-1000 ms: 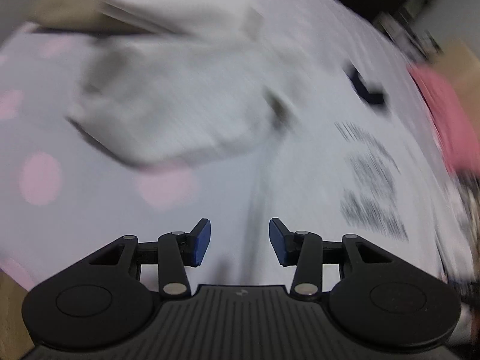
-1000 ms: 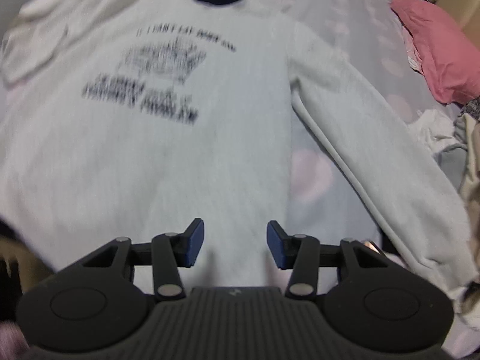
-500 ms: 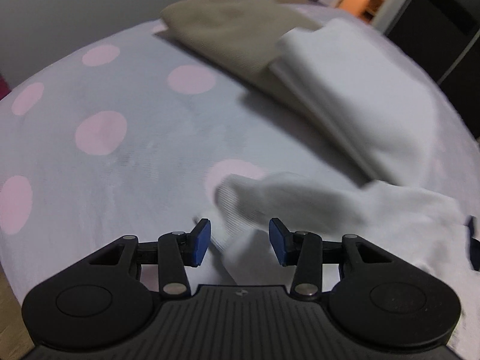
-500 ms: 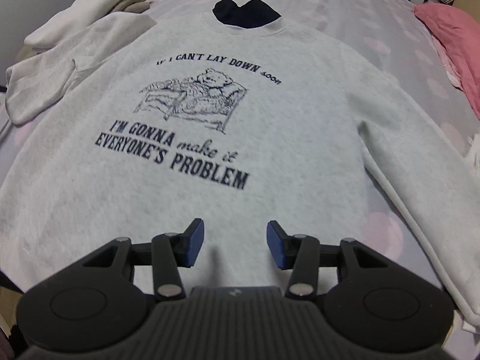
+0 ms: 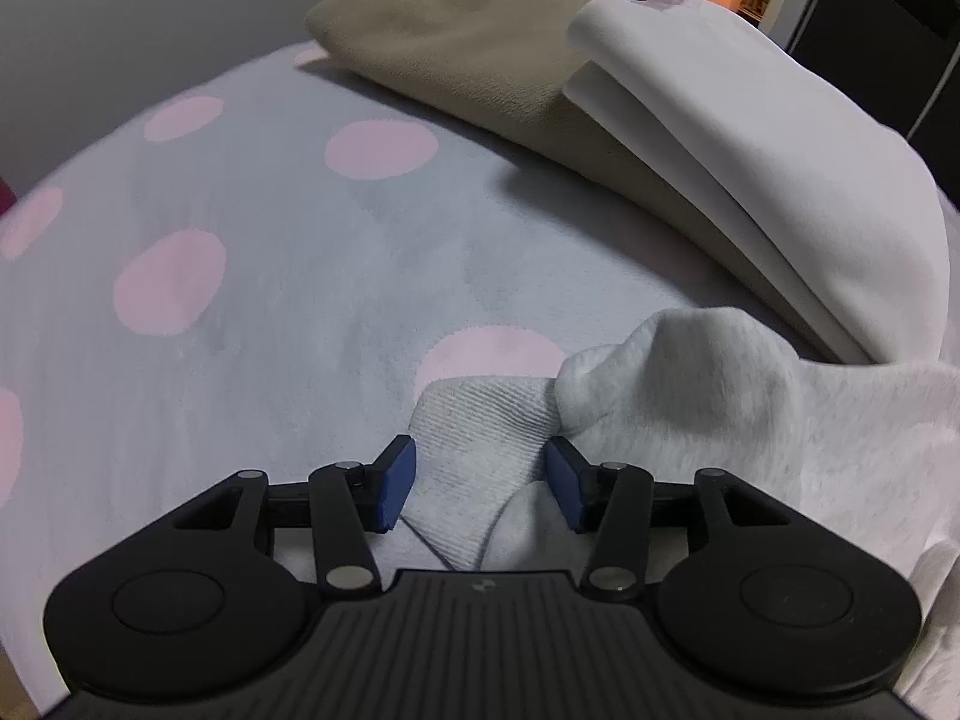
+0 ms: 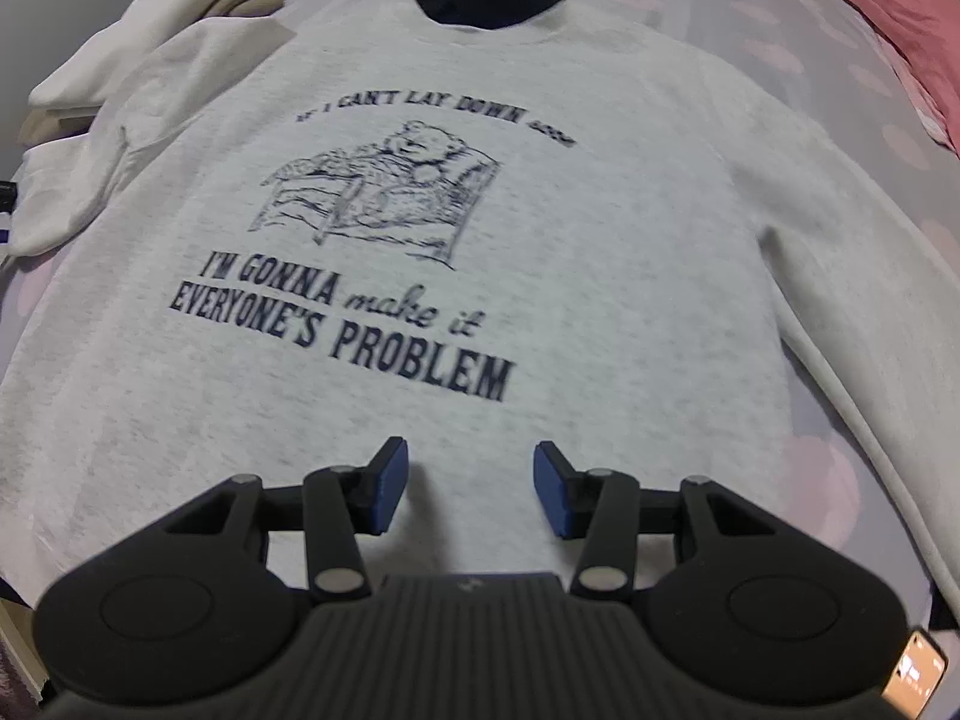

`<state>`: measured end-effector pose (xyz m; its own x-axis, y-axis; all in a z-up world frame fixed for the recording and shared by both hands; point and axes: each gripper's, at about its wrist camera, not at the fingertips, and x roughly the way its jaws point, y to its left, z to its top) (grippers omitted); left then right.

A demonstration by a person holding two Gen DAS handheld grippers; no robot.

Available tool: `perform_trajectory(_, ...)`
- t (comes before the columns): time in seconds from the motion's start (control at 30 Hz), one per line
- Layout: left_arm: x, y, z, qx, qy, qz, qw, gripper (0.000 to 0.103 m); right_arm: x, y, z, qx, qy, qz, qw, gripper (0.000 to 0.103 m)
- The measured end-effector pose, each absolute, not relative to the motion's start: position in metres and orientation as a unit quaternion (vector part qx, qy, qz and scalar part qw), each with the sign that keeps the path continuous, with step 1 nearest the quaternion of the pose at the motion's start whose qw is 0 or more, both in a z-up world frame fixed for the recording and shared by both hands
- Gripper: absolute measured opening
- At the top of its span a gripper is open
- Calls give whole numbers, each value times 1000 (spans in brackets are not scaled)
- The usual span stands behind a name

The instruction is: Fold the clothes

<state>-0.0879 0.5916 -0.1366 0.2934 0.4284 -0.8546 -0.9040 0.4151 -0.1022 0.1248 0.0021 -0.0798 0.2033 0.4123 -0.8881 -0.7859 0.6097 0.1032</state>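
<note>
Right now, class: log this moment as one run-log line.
left tool: open, straddling ribbed grey sleeve cuff | right tool: open over printed grey sweatshirt

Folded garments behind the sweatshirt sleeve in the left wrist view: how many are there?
2. A beige folded garment lies at the back on the dotted sheet, and a white folded garment rests partly on it, to the right. Others may be hidden beyond them.
</note>
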Motion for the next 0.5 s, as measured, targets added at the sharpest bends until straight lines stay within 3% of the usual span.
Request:
perform_trajectory(0.1, -77, 587, -136, -257, 410, 474, 736, 68, 123, 2, -76, -192, 484, 401, 753, 50)
perform_trajectory(0.17, -72, 581, -136, -226, 422, 476, 738, 66, 122, -1, -74, -191, 483, 399, 756, 50)
perform_trajectory(0.3, -78, 584, -128, -279, 401, 458, 743, 24, 121, -6, -74, -190, 483, 392, 759, 50)
perform_trajectory(0.37, -81, 581, -117, -287, 386, 456, 748, 9, 121, -6, -73, -194, 481, 388, 762, 50)
perform_trajectory(0.5, -96, 569, -83, -302, 339, 468, 758, 5, 121, -8, -69, -198, 470, 379, 773, 50)
